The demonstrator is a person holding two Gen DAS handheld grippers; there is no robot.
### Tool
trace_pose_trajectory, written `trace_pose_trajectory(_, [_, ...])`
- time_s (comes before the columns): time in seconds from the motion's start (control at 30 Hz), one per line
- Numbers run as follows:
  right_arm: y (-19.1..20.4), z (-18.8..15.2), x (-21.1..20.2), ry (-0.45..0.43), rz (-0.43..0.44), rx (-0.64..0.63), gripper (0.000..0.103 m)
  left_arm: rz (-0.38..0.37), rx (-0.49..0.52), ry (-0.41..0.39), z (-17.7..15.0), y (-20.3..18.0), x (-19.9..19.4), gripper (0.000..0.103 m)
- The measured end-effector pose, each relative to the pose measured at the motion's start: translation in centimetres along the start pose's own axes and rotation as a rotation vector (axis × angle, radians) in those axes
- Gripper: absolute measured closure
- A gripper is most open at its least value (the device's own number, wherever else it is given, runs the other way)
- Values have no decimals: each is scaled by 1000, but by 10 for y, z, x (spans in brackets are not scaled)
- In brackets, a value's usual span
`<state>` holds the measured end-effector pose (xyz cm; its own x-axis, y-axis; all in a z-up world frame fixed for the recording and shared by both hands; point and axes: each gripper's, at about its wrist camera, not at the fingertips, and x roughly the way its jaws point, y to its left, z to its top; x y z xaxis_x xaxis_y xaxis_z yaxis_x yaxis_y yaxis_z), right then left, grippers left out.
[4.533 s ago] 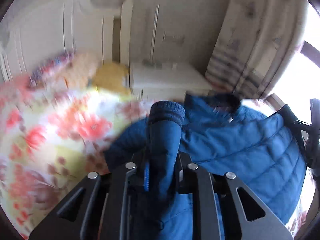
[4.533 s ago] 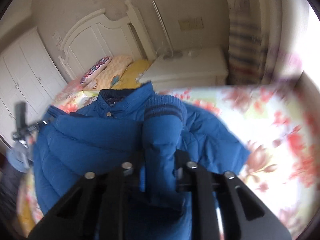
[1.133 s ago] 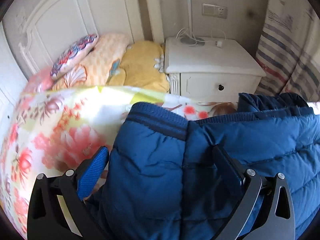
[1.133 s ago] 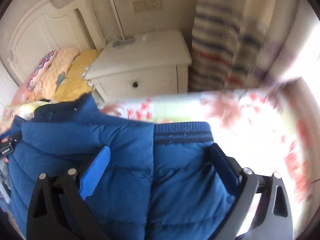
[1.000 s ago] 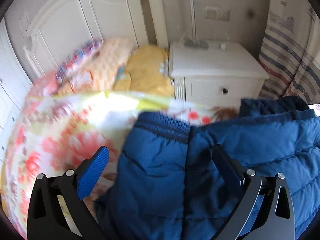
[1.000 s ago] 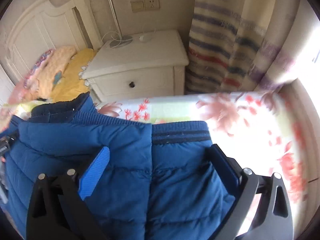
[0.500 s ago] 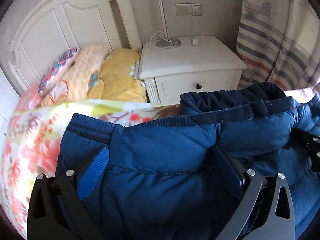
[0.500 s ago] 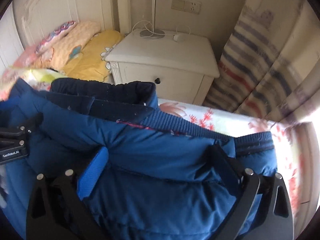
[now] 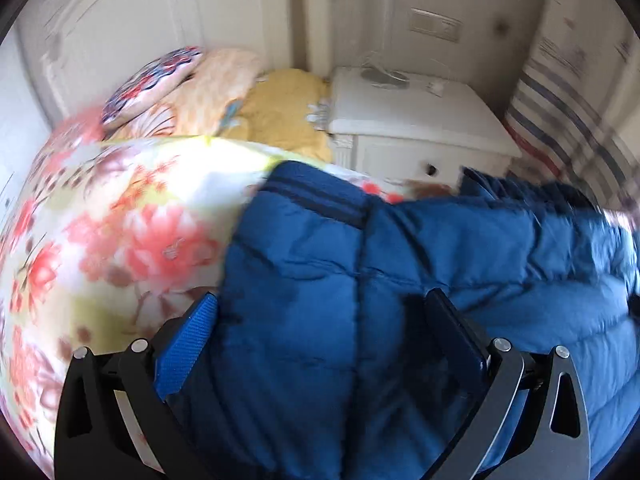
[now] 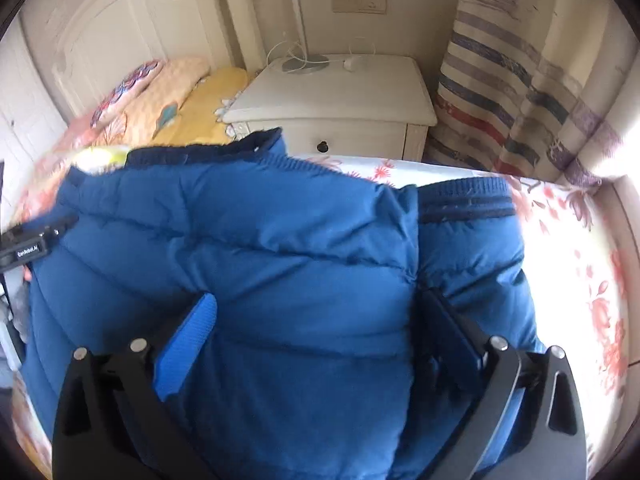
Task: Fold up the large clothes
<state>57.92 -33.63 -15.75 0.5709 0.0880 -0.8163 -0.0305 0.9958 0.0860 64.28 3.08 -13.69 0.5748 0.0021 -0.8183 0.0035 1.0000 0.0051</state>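
Between the fingers of the left gripper (image 9: pixel 320 328) there's just puffy blue fabric. The jaws are spread wide and gripping nothing, so my guess is it's parked over the sleeve it folded in, with nothing left to pinch. That sleeve (image 9: pixel 288 264) of the blue puffer jacket (image 9: pixel 460 280) lies straight ahead of the claw, its ribbed cuff (image 9: pixel 316 196) pointing away toward the headboard end. Off to the left of the claw is bare floral bedspread (image 9: pixel 120 240), and further out the pillows (image 9: pixel 192 92) and white nightstand (image 9: pixel 412 116).

Same story with the right gripper (image 10: pixel 320 324): fingers wide apart, holding nothing, hovering right over the jacket. The other sleeve (image 10: pixel 472 256) sits just ahead and right of it, lying alongside the body panel with its cuff (image 10: pixel 464 196) up top, and the collar (image 10: pixel 208 148) is ahead and to the left. Looks like both sleeves are laid inward so the jacket makes a narrow strip on the bed, which makes sense before folding it in half. Left view is pretty motion-blurred, so I can't tell if that claw actually touches the fabric.
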Motion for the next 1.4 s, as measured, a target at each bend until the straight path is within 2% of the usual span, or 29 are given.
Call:
trace_pose_trajectory(0.07, [3,-1,-10,-14,-38,3,4,8,4,-33,-3,0,-13,4])
trace_pose_trajectory(0.1, [5,-3,-16,-24,-32,-4,4,-11,24,-59,-8,-5,-26,4])
trace_pose_trajectory(0.23, [29,-26,-59,-100,30,-73,3,-69,153,-145,-36,-37,-72,4])
trace_pose_trajectory(0.3, [42,-37,-68,-115,61,-100,3,-95,215,-162,-50,-59,-84,4])
trace_pose_trajectory(0.37, [53,-46,-66,-102,64,-129,3,-114,256,-146,-61,-76,-84,4])
trace_pose_trajectory(0.43, [64,-56,-49,-61,14,-171,2,-67,293,-121,-74,-92,-70,4])
trace_pose_trajectory(0.47, [65,-59,-43,-62,2,-182,2,-46,304,-142,-80,-95,-65,4])
trace_pose_trajectory(0.57, [64,-60,-43,-64,0,-159,2,-51,269,-123,-81,-93,-61,4])
trace_pose_trajectory(0.67, [64,-67,-59,-63,-22,-118,3,-26,229,-106,-86,-86,-75,4])
trace_pose_trajectory(0.73, [68,-78,-79,-108,12,-126,3,-87,225,-115,-100,-84,-95,4])
trace_pose_trajectory(0.8, [71,-92,-93,-146,33,-128,2,-119,246,-131,-119,-89,-112,4])
trace_pose_trajectory(0.87, [74,-104,-92,-142,47,-137,2,-78,285,-145,-138,-95,-117,4])
trace_pose_trajectory(0.93, [78,-117,-74,-106,12,-168,2,-59,289,-140,-147,-97,-111,4])
trace_pose_trajectory(0.97, [81,-123,-70,-142,-7,-201,2,-62,275,-134,-149,-95,-107,4])
trace_pose_trajectory(1.17, [85,-124,-81,-118,-45,-169,2,-56,265,-129,-152,-93,-103,4])
trace_pose_trajectory(1.3, [89,-136,-105,-188,-38,-176,2,-53,257,-131,-153,-92,-101,4])
trace_pose_trajectory(1.4, [85,-148,-90,-146,-75,-205,2,-48,255,-128,-154,-93,-100,4])
